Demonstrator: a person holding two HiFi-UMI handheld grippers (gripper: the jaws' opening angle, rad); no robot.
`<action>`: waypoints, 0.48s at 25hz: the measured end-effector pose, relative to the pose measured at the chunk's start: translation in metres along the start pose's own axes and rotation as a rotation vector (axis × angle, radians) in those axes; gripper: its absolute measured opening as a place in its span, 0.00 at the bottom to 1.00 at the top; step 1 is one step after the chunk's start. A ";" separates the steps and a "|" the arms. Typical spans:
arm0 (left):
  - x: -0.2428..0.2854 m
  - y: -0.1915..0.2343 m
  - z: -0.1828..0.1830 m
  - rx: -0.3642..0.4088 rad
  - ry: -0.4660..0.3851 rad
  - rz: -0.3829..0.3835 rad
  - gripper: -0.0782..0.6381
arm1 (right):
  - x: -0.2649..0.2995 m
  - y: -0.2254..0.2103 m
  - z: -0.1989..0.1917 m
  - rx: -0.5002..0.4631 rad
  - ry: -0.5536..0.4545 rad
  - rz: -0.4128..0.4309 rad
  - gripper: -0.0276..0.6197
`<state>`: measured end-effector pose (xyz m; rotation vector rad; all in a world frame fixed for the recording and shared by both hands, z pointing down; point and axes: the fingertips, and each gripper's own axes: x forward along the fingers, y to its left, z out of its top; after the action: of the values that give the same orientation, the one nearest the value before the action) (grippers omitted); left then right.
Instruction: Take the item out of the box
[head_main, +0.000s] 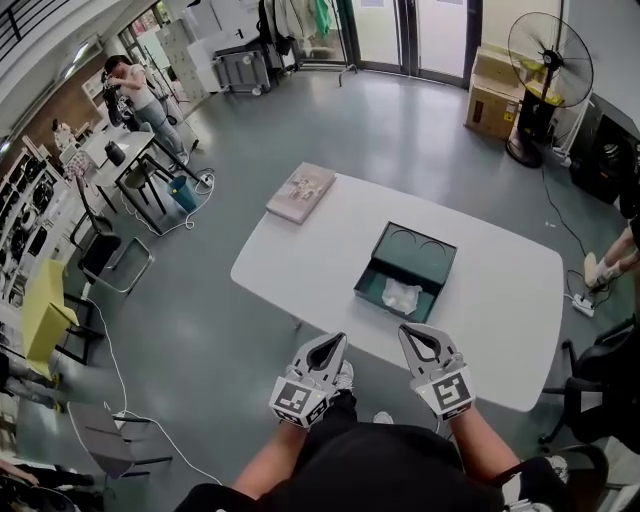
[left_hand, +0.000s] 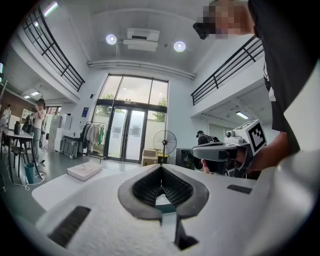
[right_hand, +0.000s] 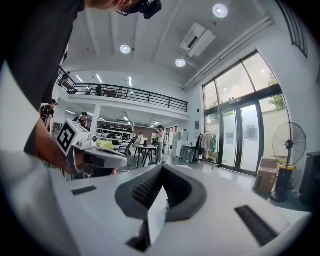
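1. Head view: I judge this to be the approach, with nothing taken yet. The green box (head_main: 430, 248) lies open about mid-table (head_main: 500, 290), its near side close to the table's near edge. The white item (head_main: 402, 296) sits in the box's near half. My left tongs (head_main: 330, 346) and right tongs (head_main: 414, 336) hover over the table's near edge, both clear of the box. The item lies just beyond the two tips, nearer the right one.

2. Left gripper view: the left tongs (left_hand: 161, 168) have their jaws closed together with nothing between them. A sliver of the green box (left_hand: 162, 202) shows past the tips. The right tongs (left_hand: 200, 151) hang alongside.

3. Right gripper view: the right tongs (right_hand: 162, 168) also have their jaws pressed together and are empty. The left tongs (right_hand: 125, 161) are beside them, and the item is out of sight here. The next move, as I judge it, is to open the right jaws, move forward and down into the box's near half, and close gently on the item, which looks soft and crumpled.
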<state>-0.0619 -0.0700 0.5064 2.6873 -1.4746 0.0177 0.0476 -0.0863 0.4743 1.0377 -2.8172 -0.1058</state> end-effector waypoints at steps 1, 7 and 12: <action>0.006 0.006 0.000 -0.004 0.000 -0.009 0.13 | 0.008 -0.003 -0.001 0.005 0.004 -0.003 0.05; 0.039 0.051 0.003 -0.006 0.017 -0.079 0.13 | 0.060 -0.013 -0.001 0.034 0.039 -0.023 0.05; 0.062 0.084 0.008 0.014 0.040 -0.135 0.13 | 0.093 -0.025 -0.006 0.048 0.074 -0.076 0.05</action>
<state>-0.0998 -0.1681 0.5070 2.7740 -1.2840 0.0743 -0.0051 -0.1659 0.4875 1.1347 -2.7272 -0.0069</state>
